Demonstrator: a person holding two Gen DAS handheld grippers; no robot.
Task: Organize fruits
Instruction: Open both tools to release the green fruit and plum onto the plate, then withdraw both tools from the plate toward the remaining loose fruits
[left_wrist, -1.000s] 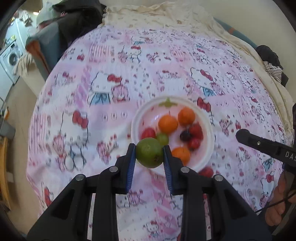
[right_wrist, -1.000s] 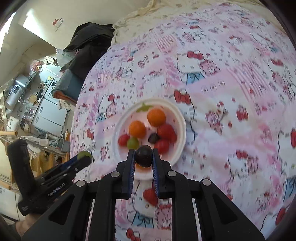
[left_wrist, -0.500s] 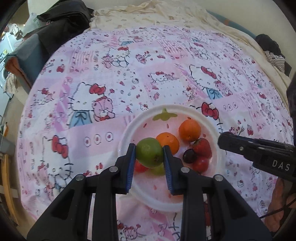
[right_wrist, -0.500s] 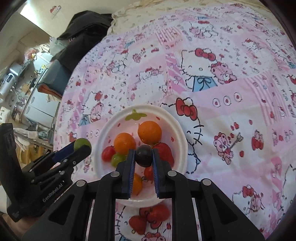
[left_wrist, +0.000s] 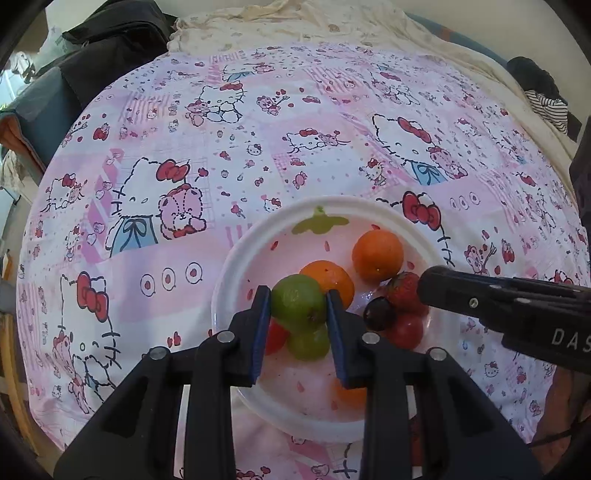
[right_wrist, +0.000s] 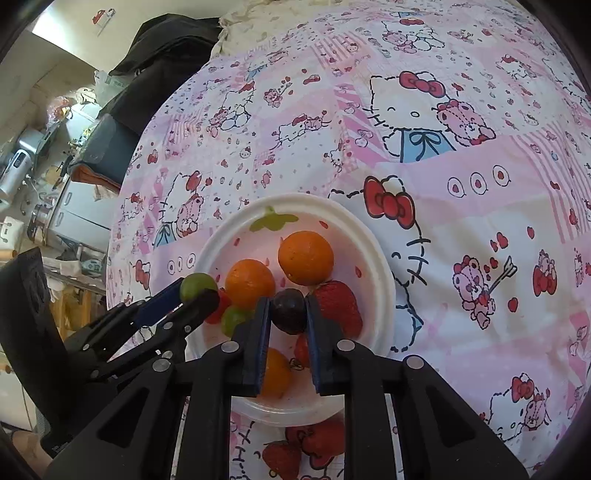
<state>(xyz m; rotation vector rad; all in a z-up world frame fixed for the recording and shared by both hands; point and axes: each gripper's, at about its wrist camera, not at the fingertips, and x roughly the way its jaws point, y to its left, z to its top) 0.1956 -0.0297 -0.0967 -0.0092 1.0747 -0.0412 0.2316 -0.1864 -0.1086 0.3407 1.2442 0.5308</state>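
Lime (left_wrist: 298, 301) pinched in left gripper (left_wrist: 297, 328), dark grape (right_wrist: 289, 311) between right gripper (right_wrist: 287, 334) pads, both low over the plate (right_wrist: 373, 251). Right jaws just easing apart; dropped fruit may roll off the crowded pile.

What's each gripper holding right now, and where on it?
Left gripper clamps a green fruit across its sides. Right gripper has a dark round fruit between its pads at its sides, over the plate.
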